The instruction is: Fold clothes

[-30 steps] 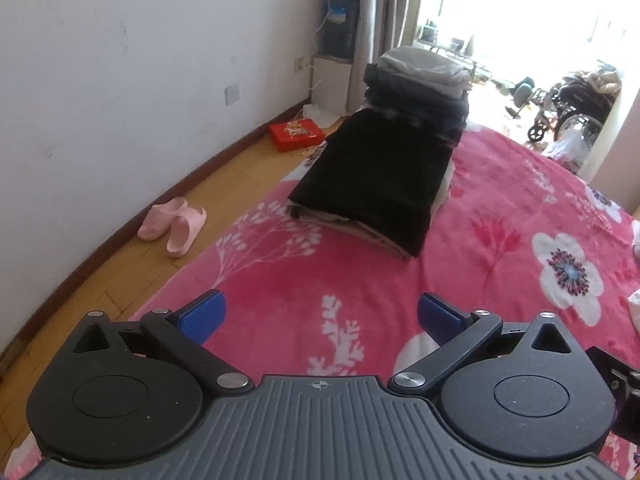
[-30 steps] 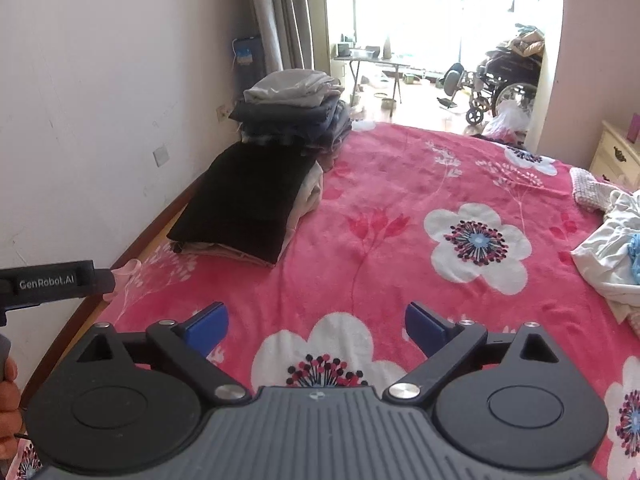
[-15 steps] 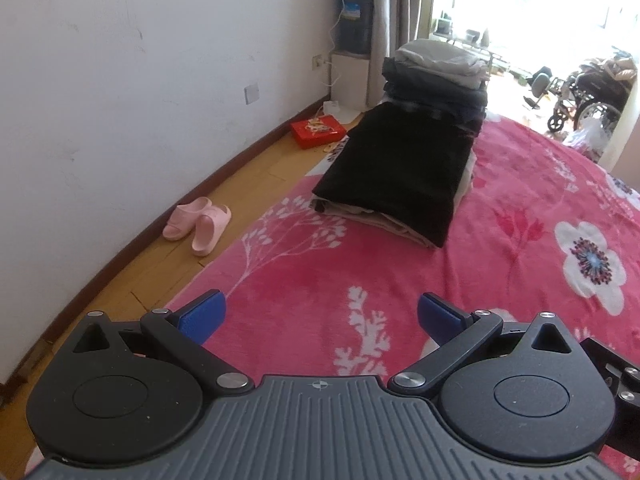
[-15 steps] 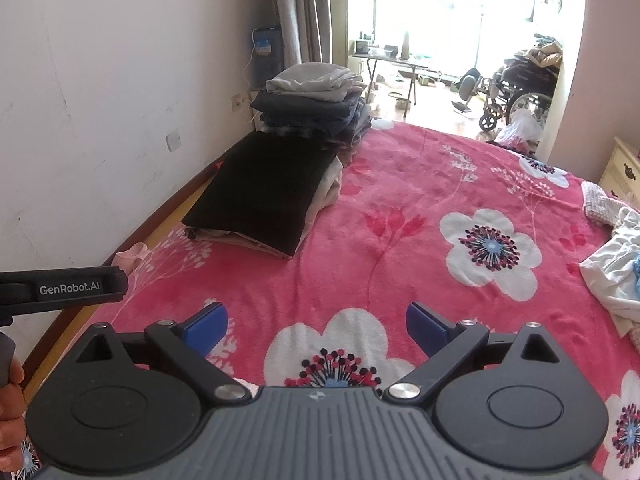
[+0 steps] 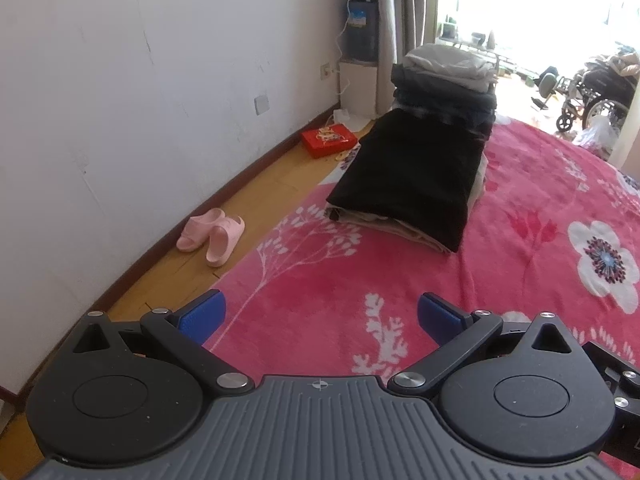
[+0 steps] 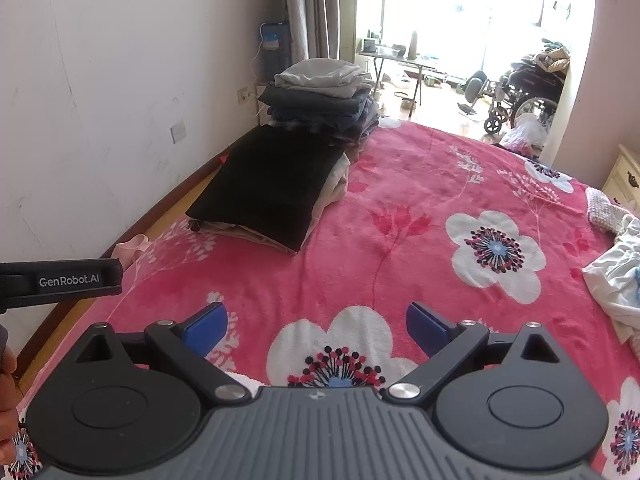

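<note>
A folded black garment (image 5: 416, 176) (image 6: 268, 184) lies on top of a low beige pile near the bed's left edge. Behind it stands a taller stack of folded clothes (image 5: 444, 84) (image 6: 320, 96) with a grey piece on top. Crumpled white clothes (image 6: 616, 284) lie at the bed's right side. My left gripper (image 5: 318, 314) is open over the pink floral blanket (image 5: 320, 276), well short of the piles, with nothing between its blue pads. My right gripper (image 6: 316, 322) is open too and holds nothing; the left gripper's body (image 6: 60, 280) shows at its left.
The bed's left edge drops to a wooden floor with pink slippers (image 5: 212, 234) and a red box (image 5: 328, 140) by the white wall. A cream nightstand (image 6: 624, 180) stands at the right. A wheelchair (image 6: 524, 96) sits in the bright doorway beyond the bed.
Both grippers have pulled back and tilted up a little, so the folded piles look slightly farther off. Both stay open and hold nothing. The clothes have not moved.
</note>
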The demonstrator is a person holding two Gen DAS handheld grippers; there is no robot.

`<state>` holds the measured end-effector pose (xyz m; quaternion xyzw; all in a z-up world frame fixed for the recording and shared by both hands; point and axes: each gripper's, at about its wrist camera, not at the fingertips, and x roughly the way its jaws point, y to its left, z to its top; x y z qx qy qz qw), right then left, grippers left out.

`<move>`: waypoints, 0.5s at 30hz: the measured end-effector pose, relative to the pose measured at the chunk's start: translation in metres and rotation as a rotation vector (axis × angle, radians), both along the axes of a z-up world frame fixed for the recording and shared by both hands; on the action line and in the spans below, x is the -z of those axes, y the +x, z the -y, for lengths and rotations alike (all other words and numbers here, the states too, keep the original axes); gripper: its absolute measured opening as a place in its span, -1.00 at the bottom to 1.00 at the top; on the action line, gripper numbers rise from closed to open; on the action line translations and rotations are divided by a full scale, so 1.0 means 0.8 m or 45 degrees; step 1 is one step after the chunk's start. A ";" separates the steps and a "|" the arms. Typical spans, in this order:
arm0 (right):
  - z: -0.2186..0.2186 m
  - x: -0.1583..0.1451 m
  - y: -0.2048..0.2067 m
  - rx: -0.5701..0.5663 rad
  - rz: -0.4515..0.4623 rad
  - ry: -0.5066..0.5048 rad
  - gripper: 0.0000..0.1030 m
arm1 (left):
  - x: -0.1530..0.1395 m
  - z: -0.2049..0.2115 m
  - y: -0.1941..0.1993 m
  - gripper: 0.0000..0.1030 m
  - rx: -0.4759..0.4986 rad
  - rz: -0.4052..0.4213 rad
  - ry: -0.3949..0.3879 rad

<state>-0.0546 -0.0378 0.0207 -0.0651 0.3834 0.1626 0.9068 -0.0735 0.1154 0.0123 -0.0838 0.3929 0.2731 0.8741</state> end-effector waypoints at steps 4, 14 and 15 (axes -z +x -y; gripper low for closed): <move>0.000 0.001 0.000 -0.002 -0.002 0.001 0.92 | 0.000 -0.001 -0.001 1.00 -0.003 0.000 0.016; -0.004 -0.002 -0.002 -0.008 0.005 0.000 0.92 | 0.000 -0.003 -0.004 1.00 -0.006 -0.004 0.035; -0.005 -0.002 -0.003 -0.008 0.006 0.000 0.92 | 0.000 -0.003 -0.005 1.00 -0.007 -0.004 0.038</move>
